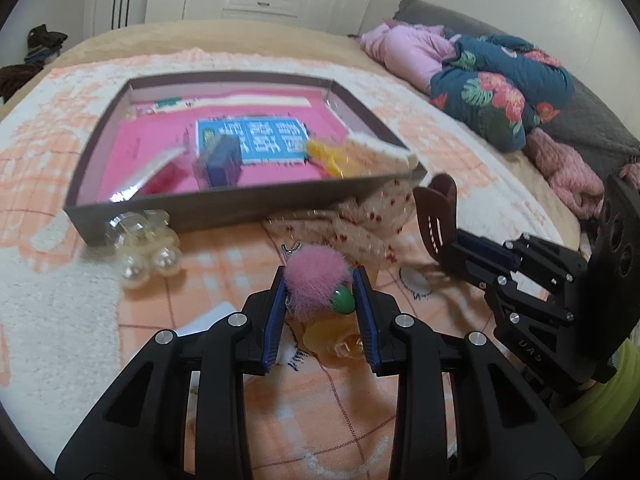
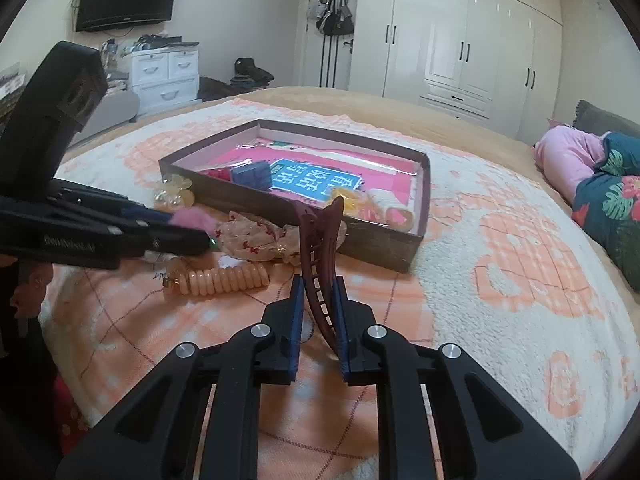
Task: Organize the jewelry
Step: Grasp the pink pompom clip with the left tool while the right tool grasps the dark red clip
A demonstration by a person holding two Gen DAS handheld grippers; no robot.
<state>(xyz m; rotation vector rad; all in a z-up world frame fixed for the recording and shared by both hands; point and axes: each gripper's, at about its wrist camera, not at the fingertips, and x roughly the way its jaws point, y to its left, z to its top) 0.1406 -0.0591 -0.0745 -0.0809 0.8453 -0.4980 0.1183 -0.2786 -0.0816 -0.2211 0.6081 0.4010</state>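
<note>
On the bed's peach-and-white blanket (image 2: pixel 500 240), your left tool (image 1: pixel 319 280) is gripping a fluffy pink pom-pom hair clip (image 1: pixel 316 282) with a green bead, just short of the shallow dark cardboard box (image 1: pixel 240 206). Your right tool (image 2: pixel 318 300) is clamping a long maroon plastic hair claw (image 2: pixel 320 248), which is pointing toward the same box, near a peach spiral hair tie (image 2: pixel 224 280).

left gripper (image 1: pixel 320 290) fingers clamped, right gripper (image 2: pixel 317 294) fingers clamped, both level
</note>
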